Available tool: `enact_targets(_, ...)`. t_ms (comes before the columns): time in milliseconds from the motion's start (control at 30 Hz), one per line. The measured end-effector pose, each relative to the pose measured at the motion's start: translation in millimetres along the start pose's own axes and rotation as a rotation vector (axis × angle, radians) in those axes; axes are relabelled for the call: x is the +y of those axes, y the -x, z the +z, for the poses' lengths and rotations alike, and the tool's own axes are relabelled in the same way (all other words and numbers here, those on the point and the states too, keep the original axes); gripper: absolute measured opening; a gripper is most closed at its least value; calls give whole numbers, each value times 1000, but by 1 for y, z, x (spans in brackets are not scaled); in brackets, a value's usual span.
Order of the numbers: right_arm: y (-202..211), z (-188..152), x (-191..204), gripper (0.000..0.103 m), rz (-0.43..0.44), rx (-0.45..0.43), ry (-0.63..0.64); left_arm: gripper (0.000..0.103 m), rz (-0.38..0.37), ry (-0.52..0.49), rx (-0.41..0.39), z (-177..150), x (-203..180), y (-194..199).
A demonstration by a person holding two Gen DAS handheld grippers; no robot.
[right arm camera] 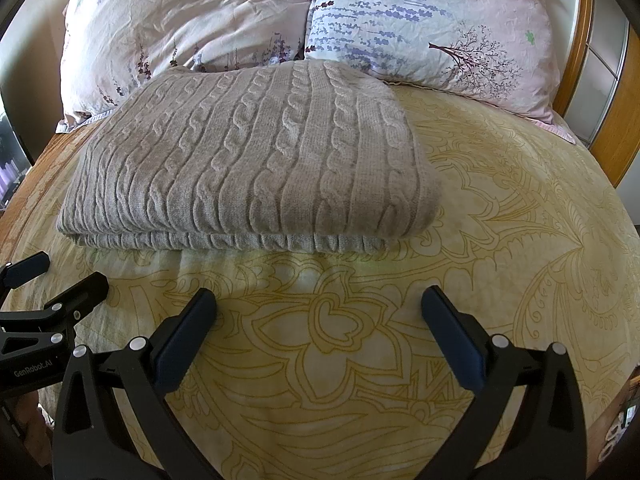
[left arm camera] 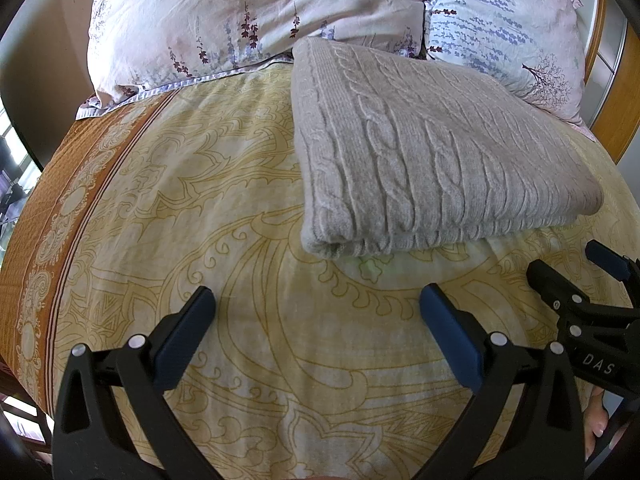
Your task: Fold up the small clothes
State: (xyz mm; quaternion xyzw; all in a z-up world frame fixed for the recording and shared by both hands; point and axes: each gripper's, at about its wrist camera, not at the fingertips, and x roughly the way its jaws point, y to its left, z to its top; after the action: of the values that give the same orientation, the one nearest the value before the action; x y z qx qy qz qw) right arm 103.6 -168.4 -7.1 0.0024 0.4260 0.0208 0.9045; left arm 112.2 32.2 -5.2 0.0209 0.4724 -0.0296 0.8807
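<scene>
A grey cable-knit sweater (left arm camera: 420,152) lies folded into a thick rectangle on the yellow patterned bedspread (left arm camera: 200,200); it also shows in the right wrist view (right arm camera: 256,160). My left gripper (left arm camera: 316,304) is open and empty, over the bedspread just short of the sweater's near left corner. My right gripper (right arm camera: 318,308) is open and empty, in front of the sweater's near folded edge. The right gripper shows at the right edge of the left wrist view (left arm camera: 572,280), and the left gripper at the left edge of the right wrist view (right arm camera: 56,276).
Two floral pillows (right arm camera: 192,24) (right arm camera: 440,20) lie behind the sweater at the head of the bed. A wooden headboard (right arm camera: 616,100) stands at the right. The bedspread has an orange border (left arm camera: 60,208) along its left edge.
</scene>
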Motion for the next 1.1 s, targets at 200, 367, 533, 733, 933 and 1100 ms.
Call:
enact_targets(200, 0, 0, 0, 102, 0, 0, 0, 101, 0, -1, -1, 1, 0, 0)
enact_targets(367, 0, 0, 0, 102, 1, 1, 2, 101, 0, 0, 0, 0, 0, 0)
enact_targets(533, 0, 0, 0, 102, 2, 1, 3, 101, 0, -1, 0, 0, 0, 0)
enact_targets(733, 0, 0, -1, 102, 4, 1, 6, 101, 0, 1, -1, 0, 0, 0)
enact_targets(933, 0, 0, -1, 102, 5, 1, 6, 101, 0, 0, -1, 1, 0, 0)
enact_targets(1100, 0, 0, -1, 102, 7, 2, 9, 101, 0, 1, -1, 0, 0, 0)
